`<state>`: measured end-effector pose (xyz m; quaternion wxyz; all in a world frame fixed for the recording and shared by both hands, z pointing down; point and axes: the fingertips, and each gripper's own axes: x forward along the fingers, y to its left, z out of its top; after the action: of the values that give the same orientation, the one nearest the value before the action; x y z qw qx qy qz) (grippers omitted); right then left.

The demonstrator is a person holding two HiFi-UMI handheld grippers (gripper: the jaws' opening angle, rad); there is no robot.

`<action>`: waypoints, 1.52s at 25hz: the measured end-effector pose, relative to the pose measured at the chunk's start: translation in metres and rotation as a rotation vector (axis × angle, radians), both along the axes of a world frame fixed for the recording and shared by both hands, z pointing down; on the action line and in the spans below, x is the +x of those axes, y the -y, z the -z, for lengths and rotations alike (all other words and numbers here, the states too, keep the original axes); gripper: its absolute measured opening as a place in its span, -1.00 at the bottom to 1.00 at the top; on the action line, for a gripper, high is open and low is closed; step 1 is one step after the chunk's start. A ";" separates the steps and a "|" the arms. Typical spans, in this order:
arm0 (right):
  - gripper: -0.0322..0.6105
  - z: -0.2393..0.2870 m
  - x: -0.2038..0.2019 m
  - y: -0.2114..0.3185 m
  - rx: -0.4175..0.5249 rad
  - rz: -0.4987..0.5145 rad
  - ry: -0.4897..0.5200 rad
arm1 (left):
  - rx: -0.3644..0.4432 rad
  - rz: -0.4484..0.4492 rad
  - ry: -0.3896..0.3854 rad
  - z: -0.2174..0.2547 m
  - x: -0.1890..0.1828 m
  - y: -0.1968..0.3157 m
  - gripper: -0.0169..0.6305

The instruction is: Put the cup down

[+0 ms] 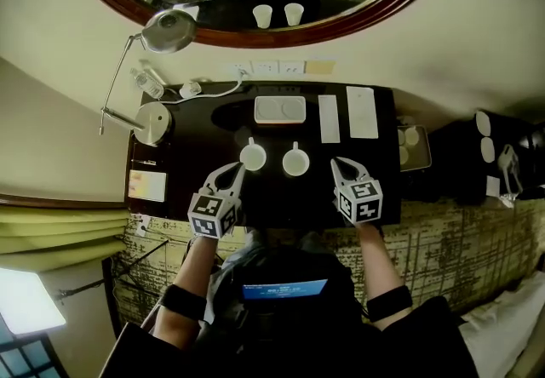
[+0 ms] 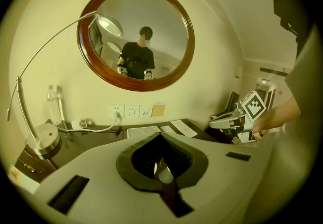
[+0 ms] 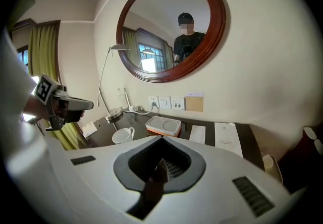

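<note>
- Head view: left cup (image 1: 253, 155) and right cup (image 1: 295, 163) stand upright, apart, mid-tabletop (image 1: 196, 151).
- Left hand-held gripper (image 1: 238, 169): jaws closed, empty, tips just beside the left cup.
- Right hand-held gripper (image 1: 340, 166): jaws closed, empty, clear of the right cup.
- Tray (image 1: 279, 110) sits behind the cups; the tabletop near the front edge is bare.

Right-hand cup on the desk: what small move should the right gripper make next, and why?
Probably draw the right gripper back, away from the right-hand cup. That cup stands upright on the desk beside the left cup. The gripper's jaws are together with nothing between them, clear of the cup, so the put-down looks finished.
</note>
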<state>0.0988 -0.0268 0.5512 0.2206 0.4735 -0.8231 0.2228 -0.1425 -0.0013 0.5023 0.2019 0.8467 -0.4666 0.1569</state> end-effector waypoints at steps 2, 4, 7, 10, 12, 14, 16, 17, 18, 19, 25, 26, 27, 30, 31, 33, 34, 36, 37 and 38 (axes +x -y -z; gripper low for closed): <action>-0.88 -0.004 -0.002 -0.004 -0.014 0.005 -0.014 | 0.004 -0.003 0.012 0.000 0.000 0.000 -0.99; -0.88 -0.010 -0.005 -0.005 -0.016 0.015 -0.026 | 0.006 -0.018 0.024 0.000 0.003 0.000 -0.99; -0.88 -0.014 -0.008 -0.007 -0.028 0.025 -0.027 | 0.004 -0.038 0.033 -0.001 0.010 -0.001 -0.99; -0.88 -0.019 -0.009 -0.011 -0.042 0.033 -0.021 | -0.023 -0.042 0.030 -0.007 0.016 -0.003 -0.99; -0.88 -0.021 -0.009 -0.011 -0.048 0.033 -0.015 | -0.038 -0.037 0.031 -0.010 0.017 -0.004 -0.99; -0.88 -0.024 -0.008 -0.012 -0.059 0.032 -0.012 | -0.045 -0.033 0.037 -0.012 0.017 -0.005 -0.99; -0.88 -0.026 -0.007 -0.014 -0.069 0.033 -0.009 | -0.049 -0.030 0.041 -0.013 0.017 -0.005 -0.99; -0.88 -0.026 -0.006 -0.015 -0.071 0.035 -0.007 | -0.050 -0.028 0.042 -0.013 0.016 -0.005 -0.98; -0.88 -0.026 -0.007 -0.015 -0.073 0.037 -0.003 | -0.053 -0.027 0.044 -0.014 0.016 -0.005 -0.98; -0.88 -0.026 -0.007 -0.015 -0.076 0.039 0.003 | -0.056 -0.026 0.046 -0.014 0.016 -0.004 -0.98; -0.88 -0.031 -0.009 -0.022 -0.095 0.049 0.018 | -0.062 -0.063 0.105 -0.020 0.020 -0.004 -0.93; -0.88 -0.033 -0.009 -0.024 -0.098 0.050 0.019 | -0.065 -0.078 0.121 -0.022 0.021 -0.003 -0.89; -0.88 -0.034 -0.009 -0.025 -0.101 0.050 0.019 | -0.073 -0.097 0.141 -0.025 0.022 -0.003 -0.79; -0.88 -0.038 -0.008 -0.031 -0.116 0.046 0.022 | -0.110 -0.181 0.229 -0.038 0.029 -0.005 -0.38; -0.88 -0.040 -0.007 -0.033 -0.122 0.043 0.023 | -0.119 -0.217 0.271 -0.044 0.031 -0.006 -0.29; -0.88 -0.044 -0.005 -0.037 -0.134 0.040 0.024 | -0.128 -0.290 0.382 -0.058 0.033 -0.008 -0.14; -0.88 -0.047 -0.005 -0.038 -0.140 0.040 0.023 | -0.123 -0.329 0.451 -0.065 0.031 -0.007 -0.08; -0.88 -0.052 -0.006 -0.043 -0.155 0.043 0.024 | -0.128 -0.418 0.575 -0.081 0.029 -0.007 0.10; -0.88 -0.055 -0.006 -0.046 -0.163 0.045 0.023 | -0.146 -0.467 0.613 -0.091 0.029 -0.008 0.25; -0.88 -0.058 -0.005 -0.048 -0.171 0.047 0.021 | -0.164 -0.510 0.640 -0.100 0.029 -0.009 0.36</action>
<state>0.0937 0.0213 0.6094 0.2565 0.4313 -0.8142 0.2919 -0.1133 0.0075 0.6021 0.0681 0.8248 -0.2672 0.4937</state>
